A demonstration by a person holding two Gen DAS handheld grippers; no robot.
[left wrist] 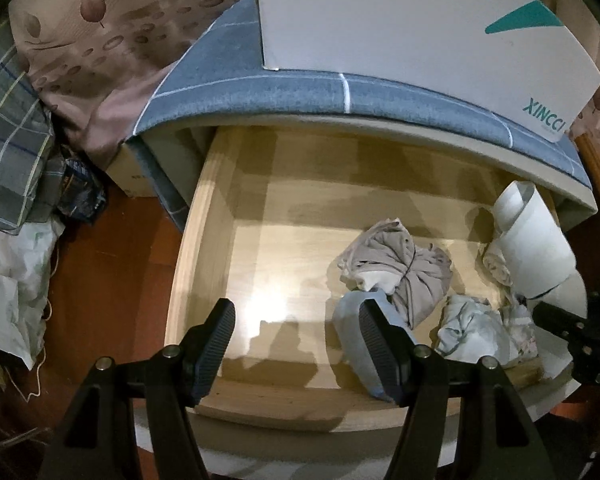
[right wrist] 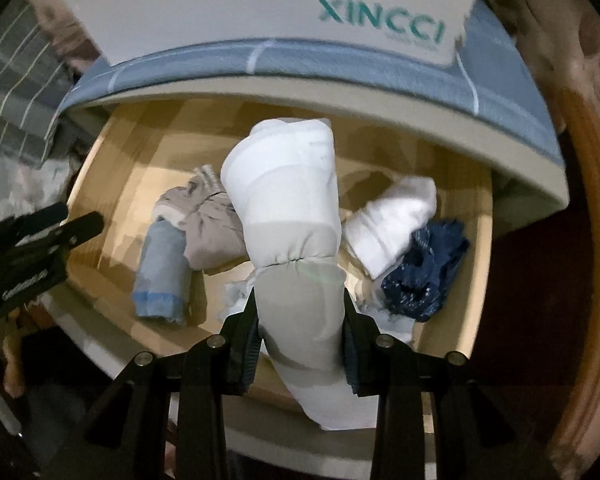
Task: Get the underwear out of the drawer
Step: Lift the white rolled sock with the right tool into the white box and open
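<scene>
Underwear, a rolled white and beige piece (right wrist: 292, 216), is clamped between the fingers of the right gripper (right wrist: 300, 344), which points steeply down; both pads press on its lower end, and the roll stands above the open wooden drawer (right wrist: 112, 160). In the left wrist view the same roll (left wrist: 540, 248) shows at about three o'clock, over the right side of the drawer (left wrist: 204, 240).

More clothes lie on the drawer floor. A light blue roll (right wrist: 162, 276) is at about nine o'clock from the held piece, touching a beige knotted bundle (right wrist: 208, 232). A white roll (right wrist: 392, 224) is at about three o'clock, with a dark blue dotted cloth (right wrist: 424, 276) just beside it.

The left gripper (left wrist: 296, 344) hangs over the front of the drawer, its fingers spread apart and grasping nothing; the bare drawer floor shows between them.

A white box with green letters (right wrist: 284, 12) rests on a blue checked cover (right wrist: 500, 92) above the drawer, at twelve o'clock.
</scene>
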